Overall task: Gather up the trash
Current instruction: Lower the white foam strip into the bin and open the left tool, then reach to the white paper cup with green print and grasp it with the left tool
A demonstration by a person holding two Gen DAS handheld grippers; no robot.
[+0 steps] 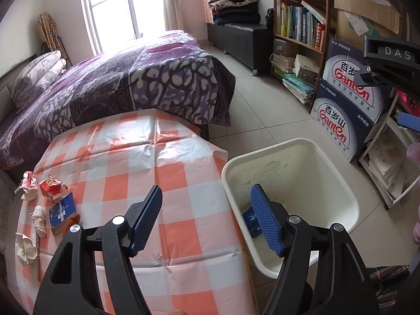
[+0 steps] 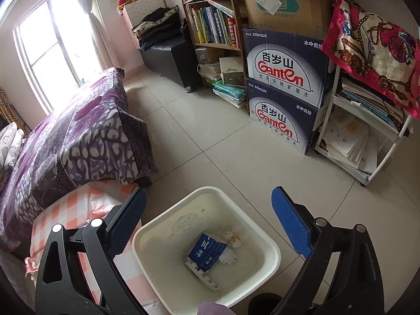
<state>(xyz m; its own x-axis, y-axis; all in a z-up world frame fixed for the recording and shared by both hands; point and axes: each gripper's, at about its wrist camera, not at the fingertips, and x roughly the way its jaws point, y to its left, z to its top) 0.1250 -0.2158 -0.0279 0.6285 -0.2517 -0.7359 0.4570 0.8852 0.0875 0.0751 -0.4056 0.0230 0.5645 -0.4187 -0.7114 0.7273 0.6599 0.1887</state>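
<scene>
The white bin (image 2: 273,249) stands on the floor beside the checked table (image 1: 162,157). Inside it lie a blue box (image 2: 208,252), a crumpled tissue (image 2: 233,237) and a white foam piece (image 2: 202,273). My right gripper (image 2: 210,199) hangs open above the bin with nothing between its fingers. My left gripper (image 1: 206,197) is open and empty over the table's right edge, next to the bin (image 1: 341,178). At the table's left edge lie a red carton (image 1: 52,187), a second blue box (image 1: 63,210), a tissue wad (image 1: 39,220) and crumpled paper cups (image 1: 25,249).
A bed with a purple cover (image 1: 131,84) sits behind the table. Stacked Ganten water boxes (image 2: 286,92), a bookshelf (image 2: 210,26) and a white rack of papers (image 2: 362,136) line the far side. Tiled floor (image 2: 210,136) lies between the bed and the boxes.
</scene>
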